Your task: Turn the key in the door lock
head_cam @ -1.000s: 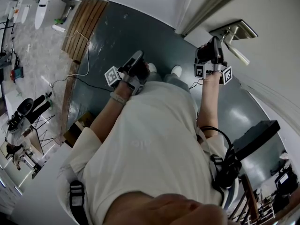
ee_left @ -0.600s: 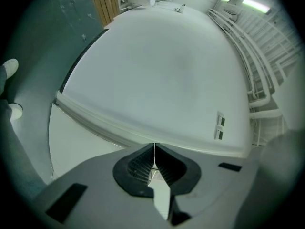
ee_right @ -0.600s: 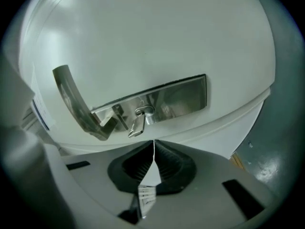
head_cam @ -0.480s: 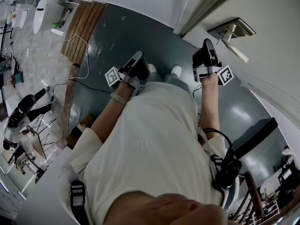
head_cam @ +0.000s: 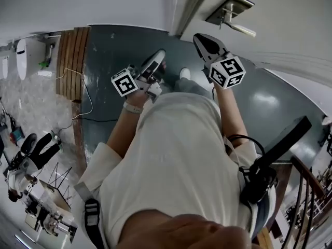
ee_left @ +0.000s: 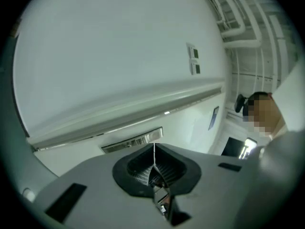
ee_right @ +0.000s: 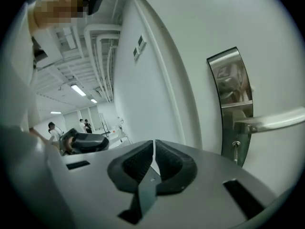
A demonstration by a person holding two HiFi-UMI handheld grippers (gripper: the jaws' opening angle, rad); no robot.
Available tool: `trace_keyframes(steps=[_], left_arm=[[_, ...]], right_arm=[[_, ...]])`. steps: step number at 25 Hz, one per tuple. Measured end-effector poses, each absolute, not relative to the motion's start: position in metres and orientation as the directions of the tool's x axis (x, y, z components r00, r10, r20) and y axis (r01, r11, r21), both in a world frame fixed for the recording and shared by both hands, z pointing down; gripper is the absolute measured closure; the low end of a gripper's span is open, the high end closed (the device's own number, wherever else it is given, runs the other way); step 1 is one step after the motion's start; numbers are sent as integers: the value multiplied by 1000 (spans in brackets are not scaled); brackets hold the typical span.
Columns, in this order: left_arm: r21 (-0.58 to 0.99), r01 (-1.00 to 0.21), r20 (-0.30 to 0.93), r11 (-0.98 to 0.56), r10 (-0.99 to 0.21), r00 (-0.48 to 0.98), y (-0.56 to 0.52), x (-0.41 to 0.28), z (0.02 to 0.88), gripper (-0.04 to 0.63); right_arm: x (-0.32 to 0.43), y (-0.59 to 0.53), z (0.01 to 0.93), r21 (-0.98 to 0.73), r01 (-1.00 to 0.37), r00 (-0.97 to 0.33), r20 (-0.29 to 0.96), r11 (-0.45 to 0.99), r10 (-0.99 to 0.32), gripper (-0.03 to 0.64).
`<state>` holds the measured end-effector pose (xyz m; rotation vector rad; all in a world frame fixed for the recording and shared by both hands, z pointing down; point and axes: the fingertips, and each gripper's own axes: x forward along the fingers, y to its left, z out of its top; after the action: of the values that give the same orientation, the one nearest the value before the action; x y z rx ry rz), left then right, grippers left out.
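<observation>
Right gripper (ee_right: 153, 144): shut, ribbed pads pressed together on nothing, held up before the door (head_cam: 290, 14), near the lock plate (ee_right: 232, 94) yet apart from it. Left gripper (ee_left: 154, 149): likewise closed and empty, raised over the dark floor (head_cam: 119, 40), well apart from the lock. Key (ee_right: 235, 148): seated in the keyhole low on the plate, just beneath the lever handle (ee_right: 274, 120), untouched by either gripper. Judged risks from here: pushing the key instead of gripping it, if brought in with the jaws closed; losing so small and thin a bow during the turn, if clamped askew or only at its edge; catching the lever handle, if brought in too high. Shown only in the right gripper view: the key itself, and how closely the lever overhangs it. Shown only in the head view: both grippers at once, the right one nearer the lock, with plate and lever seen from above but the key too small to make out. Shown in the left gripper view: pale wall and wall switches (ee_left: 193, 60), no lock at all.
</observation>
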<state>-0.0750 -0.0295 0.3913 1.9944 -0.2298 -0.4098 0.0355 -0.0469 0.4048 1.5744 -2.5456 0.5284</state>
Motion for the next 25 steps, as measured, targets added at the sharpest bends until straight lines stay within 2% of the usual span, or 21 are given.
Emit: trace_keyframes(steps=[3, 7, 15, 20, 25], left_arm=[[853, 21, -184, -521, -263, 947, -21, -62, 374, 586], [861, 64, -185, -505, -192, 964, 6, -53, 372, 586], [851, -10, -144, -525, -252, 957, 77, 21, 349, 586], [847, -50, -115, -530, -275, 955, 123, 76, 366, 586], [826, -87, -101, -556, -298, 949, 192, 103, 334, 586]], right_arm=[[29, -36, 395, -332, -854, -483, 222, 400, -847, 597], [34, -16, 400, -368, -845, -486, 223, 388, -845, 597], [115, 51, 364, -618, -661, -553, 17, 426, -833, 595], [159, 107, 372, -651, -591, -592, -51, 476, -804, 595], [152, 176, 346, -677, -497, -660, -110, 542, -743, 595]])
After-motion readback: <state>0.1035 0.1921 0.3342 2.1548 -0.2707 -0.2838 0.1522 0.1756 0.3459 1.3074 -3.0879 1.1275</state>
